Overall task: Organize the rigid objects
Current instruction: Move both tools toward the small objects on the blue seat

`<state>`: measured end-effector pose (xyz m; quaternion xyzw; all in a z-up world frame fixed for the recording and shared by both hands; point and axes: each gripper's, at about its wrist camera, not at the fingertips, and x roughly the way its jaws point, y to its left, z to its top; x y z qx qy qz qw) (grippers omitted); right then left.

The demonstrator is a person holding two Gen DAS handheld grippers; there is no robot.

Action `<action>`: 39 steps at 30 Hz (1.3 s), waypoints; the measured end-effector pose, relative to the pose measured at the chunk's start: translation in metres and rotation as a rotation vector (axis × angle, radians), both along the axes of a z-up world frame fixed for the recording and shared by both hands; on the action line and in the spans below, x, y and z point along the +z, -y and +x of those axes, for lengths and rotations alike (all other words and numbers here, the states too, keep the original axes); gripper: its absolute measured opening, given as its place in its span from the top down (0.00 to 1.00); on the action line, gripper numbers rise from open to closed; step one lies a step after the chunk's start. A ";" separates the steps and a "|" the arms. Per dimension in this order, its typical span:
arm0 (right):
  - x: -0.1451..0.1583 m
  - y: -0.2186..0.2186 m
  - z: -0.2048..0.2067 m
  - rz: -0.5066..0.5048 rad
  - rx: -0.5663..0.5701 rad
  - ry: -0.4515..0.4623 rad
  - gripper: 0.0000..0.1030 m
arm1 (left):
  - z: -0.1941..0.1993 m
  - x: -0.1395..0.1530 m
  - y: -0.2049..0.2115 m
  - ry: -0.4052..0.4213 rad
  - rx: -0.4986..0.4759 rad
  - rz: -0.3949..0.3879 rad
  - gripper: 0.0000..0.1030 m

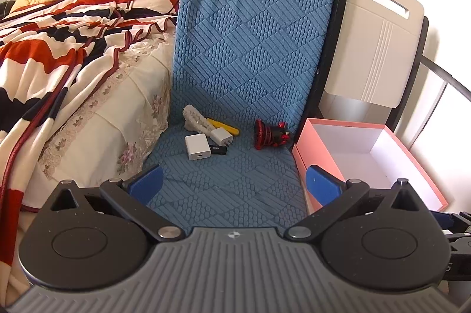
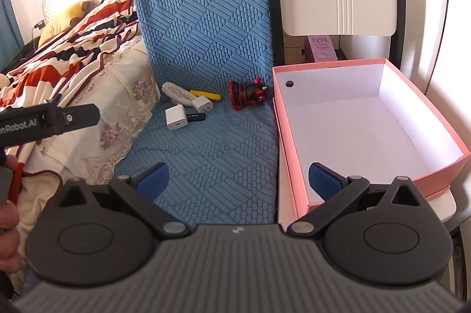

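On the blue-covered chair seat (image 1: 229, 180), at the back: two white chargers (image 1: 197, 147) (image 1: 222, 135), a black USB stick (image 1: 218, 150), a yellow tool (image 1: 223, 127), a fuzzy white item (image 1: 195, 118) and a red figurine (image 1: 269, 133). The empty pink box (image 2: 368, 124) stands just beside the seat, on the right.

I hold the left gripper (image 1: 234, 185) and the right gripper (image 2: 240, 180) wide open, carrying nothing.

Risks, as I judge them: the clustered chargers touch, so one grasp may drag its neighbour; the soft cover may snag.

Unclear: the figurine's shape, and what the fuzzy item is.
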<state>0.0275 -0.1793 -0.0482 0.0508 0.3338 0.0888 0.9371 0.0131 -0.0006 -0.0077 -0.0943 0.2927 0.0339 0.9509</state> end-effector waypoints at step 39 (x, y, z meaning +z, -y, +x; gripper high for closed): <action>0.009 0.008 0.005 -0.018 0.091 -0.010 0.00 | -0.001 0.016 0.007 0.019 0.028 0.001 0.00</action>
